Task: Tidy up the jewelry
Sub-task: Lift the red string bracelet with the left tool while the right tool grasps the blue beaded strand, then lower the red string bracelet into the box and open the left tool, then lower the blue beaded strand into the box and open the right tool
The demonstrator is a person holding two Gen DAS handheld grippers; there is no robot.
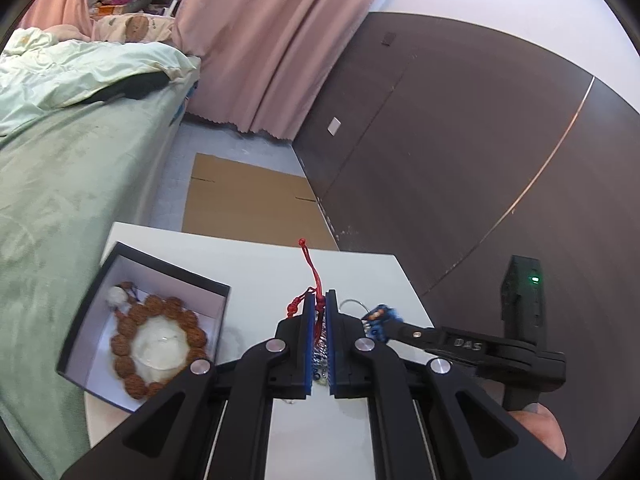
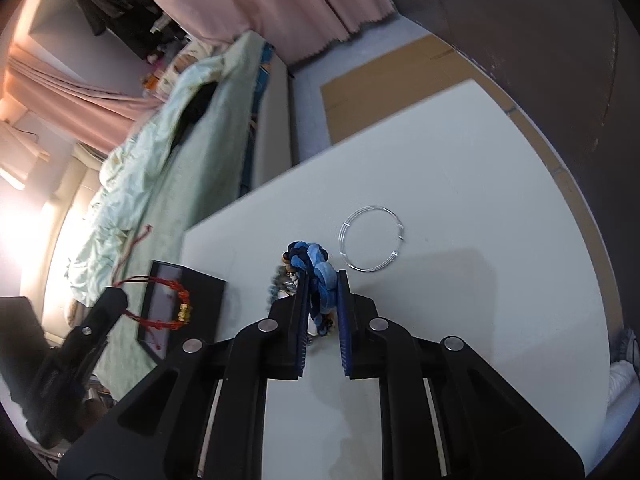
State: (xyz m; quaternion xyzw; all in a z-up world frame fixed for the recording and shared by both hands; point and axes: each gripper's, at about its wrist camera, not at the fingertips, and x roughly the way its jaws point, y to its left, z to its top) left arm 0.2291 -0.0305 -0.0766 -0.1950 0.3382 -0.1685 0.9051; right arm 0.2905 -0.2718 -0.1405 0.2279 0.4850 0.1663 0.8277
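My left gripper (image 1: 319, 300) is shut on a red cord bracelet (image 1: 316, 276), whose knotted tail stands up above the pads. From the right wrist view the same bracelet (image 2: 176, 322) hangs as a loop with gold beads from the left gripper (image 2: 114, 300), over the box. My right gripper (image 2: 323, 276) is shut on a blue braided bracelet (image 2: 316, 258) just above the white table (image 2: 460, 200). To its right lies a thin silver bangle (image 2: 372, 238), flat on the table. An open black box (image 1: 100, 280) at the table's left edge holds a brown bead bracelet (image 1: 124, 340) around a white cushion.
A bed with a green cover (image 1: 60, 180) runs along the table's left side. Flat cardboard (image 1: 248, 196) lies on the floor beyond the table. Dark wall panels (image 1: 460, 140) and a pink curtain (image 1: 260, 40) stand behind. A hand (image 1: 536, 424) grips the right handle.
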